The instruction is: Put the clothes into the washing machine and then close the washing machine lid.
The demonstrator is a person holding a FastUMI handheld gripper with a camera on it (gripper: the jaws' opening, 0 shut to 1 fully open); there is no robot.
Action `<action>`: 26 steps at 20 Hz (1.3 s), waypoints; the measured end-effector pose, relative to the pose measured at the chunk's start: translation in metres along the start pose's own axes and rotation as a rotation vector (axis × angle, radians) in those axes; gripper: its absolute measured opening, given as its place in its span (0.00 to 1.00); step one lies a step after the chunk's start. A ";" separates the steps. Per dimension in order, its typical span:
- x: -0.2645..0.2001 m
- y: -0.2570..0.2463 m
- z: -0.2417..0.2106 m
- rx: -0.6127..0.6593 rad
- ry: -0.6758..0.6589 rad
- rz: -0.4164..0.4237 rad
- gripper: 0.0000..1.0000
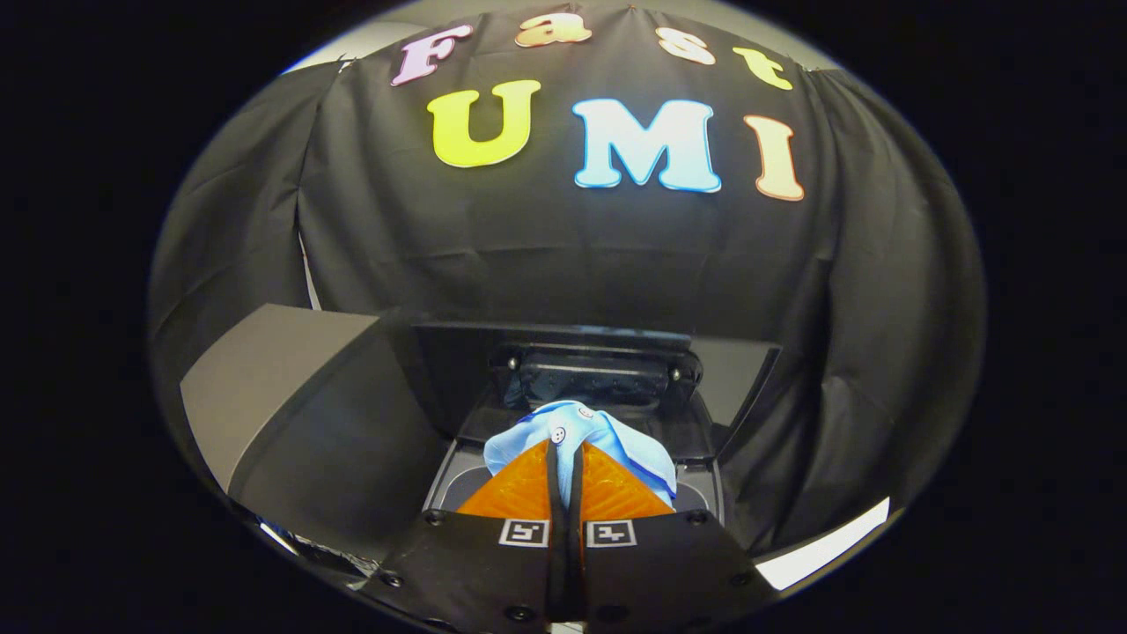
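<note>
Light-blue buttoned shirt (577, 436) bunched, clamped between fingers (519, 489), above open washing machine (696, 493).

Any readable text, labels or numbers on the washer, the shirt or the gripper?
Washer: no text visible.
Shirt: no text, just a plain button.
Hand-held gripper: no words or numbers. It has two square black-and-white markers, which are coded patterns, not text. Its fingers are shut on the shirt, above the open washer.
</note>
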State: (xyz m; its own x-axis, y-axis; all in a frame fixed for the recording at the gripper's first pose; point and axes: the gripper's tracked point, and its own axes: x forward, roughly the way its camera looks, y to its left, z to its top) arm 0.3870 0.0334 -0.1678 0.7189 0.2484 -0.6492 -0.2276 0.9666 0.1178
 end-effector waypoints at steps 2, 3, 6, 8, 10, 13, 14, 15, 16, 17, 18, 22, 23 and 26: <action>0.008 -0.003 -0.011 0.005 0.027 -0.006 0.01; 0.011 -0.003 -0.017 0.006 0.040 -0.008 0.01; 0.018 -0.005 -0.038 0.018 0.081 -0.013 0.02; 0.022 -0.005 -0.052 0.022 0.108 -0.018 0.02; 0.026 -0.006 -0.063 0.024 0.130 -0.028 0.02; 0.026 -0.005 -0.081 0.033 0.167 -0.043 0.04; 0.026 -0.005 -0.087 0.039 0.182 -0.045 0.06; 0.025 -0.004 -0.090 0.047 0.188 -0.041 0.06; 0.025 -0.005 -0.097 0.055 0.196 -0.048 0.13; 0.027 -0.005 -0.098 0.065 0.190 -0.048 0.20; 0.022 -0.005 -0.095 0.072 0.184 -0.056 0.31; 0.020 -0.005 -0.098 0.079 0.176 -0.075 0.75; 0.019 -0.004 -0.098 0.080 0.173 -0.075 0.86; 0.014 0.002 -0.090 0.064 0.131 -0.067 0.97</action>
State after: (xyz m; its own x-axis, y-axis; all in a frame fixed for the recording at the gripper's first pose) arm 0.3373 0.0332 -0.2445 0.6382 0.1773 -0.7491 -0.1365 0.9838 0.1164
